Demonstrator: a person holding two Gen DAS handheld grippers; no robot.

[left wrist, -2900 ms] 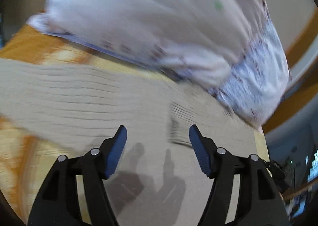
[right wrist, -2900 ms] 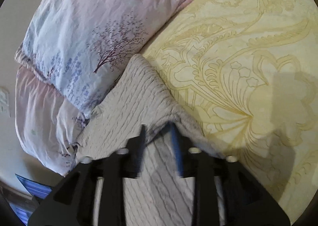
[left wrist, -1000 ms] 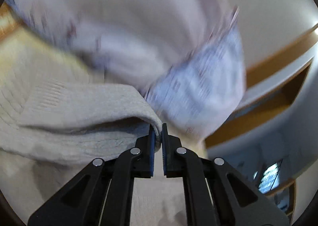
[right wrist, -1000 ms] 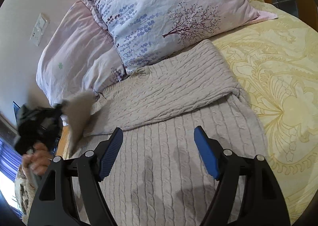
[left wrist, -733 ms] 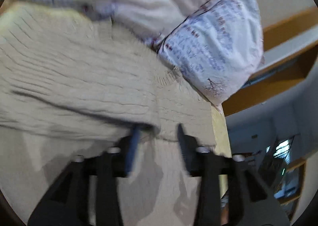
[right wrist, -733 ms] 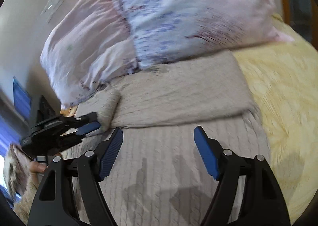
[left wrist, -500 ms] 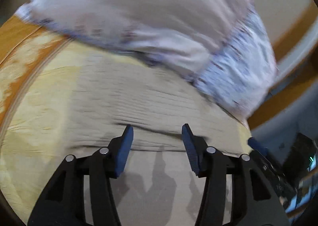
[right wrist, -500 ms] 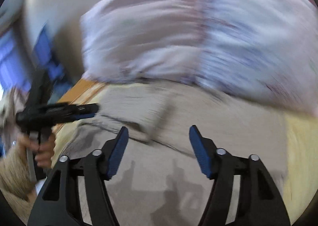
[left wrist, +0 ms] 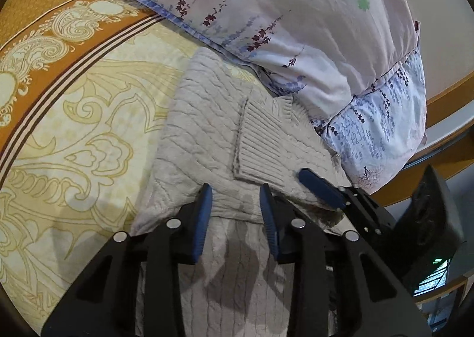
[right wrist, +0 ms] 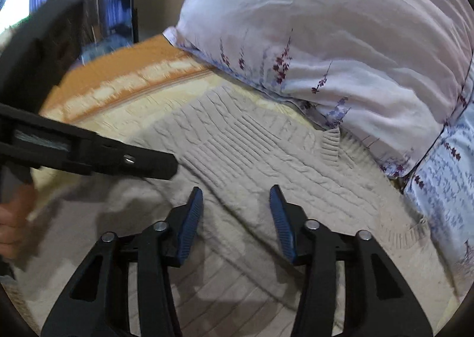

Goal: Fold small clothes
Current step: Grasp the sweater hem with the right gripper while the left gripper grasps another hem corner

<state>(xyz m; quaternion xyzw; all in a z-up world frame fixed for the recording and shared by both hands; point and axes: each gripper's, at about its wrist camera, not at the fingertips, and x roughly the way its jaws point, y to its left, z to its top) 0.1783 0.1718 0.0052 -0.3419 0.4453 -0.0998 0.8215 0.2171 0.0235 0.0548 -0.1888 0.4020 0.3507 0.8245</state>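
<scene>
The left gripper [left wrist: 237, 212] has its blue-padded fingers [left wrist: 204, 218] spread, holding nothing, their tips just above the folded edge of the sweater [left wrist: 207, 129]. The right gripper [right wrist: 235, 218] is likewise spread and holds nothing, its pads [right wrist: 280, 218] over the knit. In the left wrist view the right gripper [left wrist: 323, 192] comes in from 4 o'clock, one blue pad lying on the sweater's edge close by the left fingers. In the right wrist view the left gripper [right wrist: 166, 166] reaches in from 9 o'clock as a black, blurred bar, with the left hand [right wrist: 11, 224] at the frame's edge; its fingers cannot be made out there. The sweater, a beige cable knit, lies flat on the bed, filling the centre of both views and running out toward 6 o'clock under the grippers. A ribbed cuff [left wrist: 257, 141] is folded across it, at about 12 o'clock from the left fingers. Two pillows lie at the sweater's far end, touching it: a pink-white one [left wrist: 281, 11] with purple sprigs at 12 to 1 o'clock, and a pale blue one [left wrist: 382, 126] at 3 o'clock. The bedspread [left wrist: 74, 135], yellow with scrolls and an orange border, spreads out from 8 to 10 o'clock.
</scene>
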